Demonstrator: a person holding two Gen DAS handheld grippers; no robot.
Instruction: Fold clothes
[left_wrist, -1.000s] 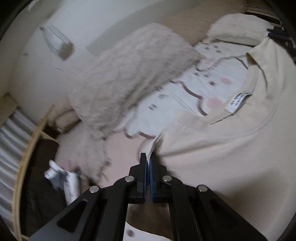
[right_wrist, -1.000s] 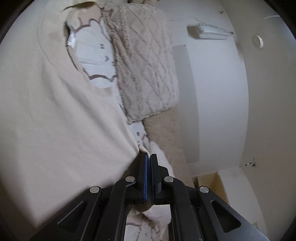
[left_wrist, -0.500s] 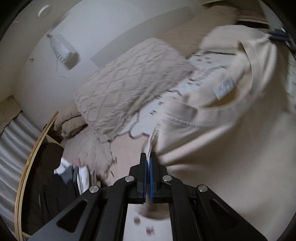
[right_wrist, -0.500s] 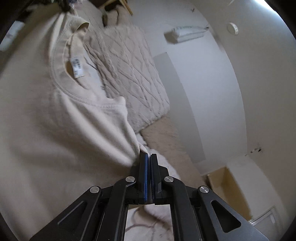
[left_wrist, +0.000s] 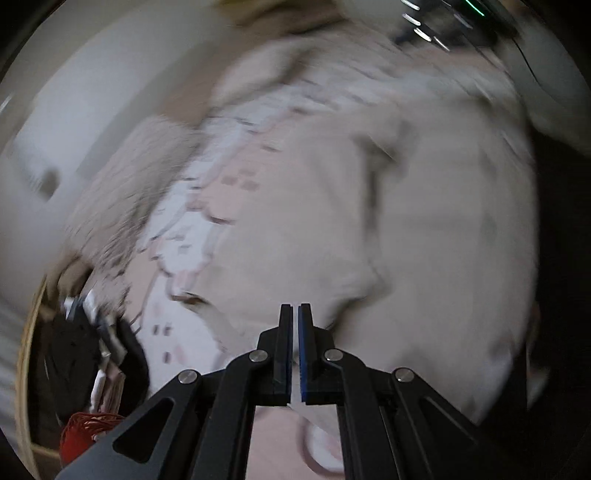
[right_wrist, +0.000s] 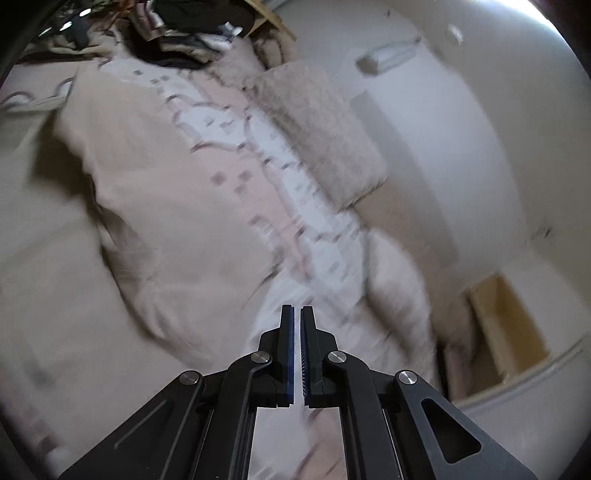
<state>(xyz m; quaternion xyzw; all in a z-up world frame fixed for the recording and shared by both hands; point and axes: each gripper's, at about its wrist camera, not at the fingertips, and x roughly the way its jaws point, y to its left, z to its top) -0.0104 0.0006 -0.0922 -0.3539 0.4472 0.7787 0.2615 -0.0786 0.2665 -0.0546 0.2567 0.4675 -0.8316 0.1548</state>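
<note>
A cream T-shirt (left_wrist: 388, 229) lies loosely spread on the patterned pink-and-white bedsheet (left_wrist: 192, 229); both views are motion-blurred. My left gripper (left_wrist: 295, 306) hovers over the shirt's near edge, its jaws parted by a narrow gap with no cloth between them. In the right wrist view the same shirt (right_wrist: 147, 206) lies to the left of my right gripper (right_wrist: 297, 308), which is above the sheet (right_wrist: 258, 158). Its jaws also stand a crack apart and hold nothing.
A knitted beige pillow (right_wrist: 317, 125) lies along the wall side of the bed. A round basket (left_wrist: 26, 354) with dark clothes and something red (left_wrist: 85, 424) stands at the left. A wooden box (right_wrist: 506, 321) is by the wall.
Both grippers held the shirt's shoulder edges in the air; now the shirt lies on the bed, out of both jaws. Both grippers have pulled back and their jaws have parted slightly.
</note>
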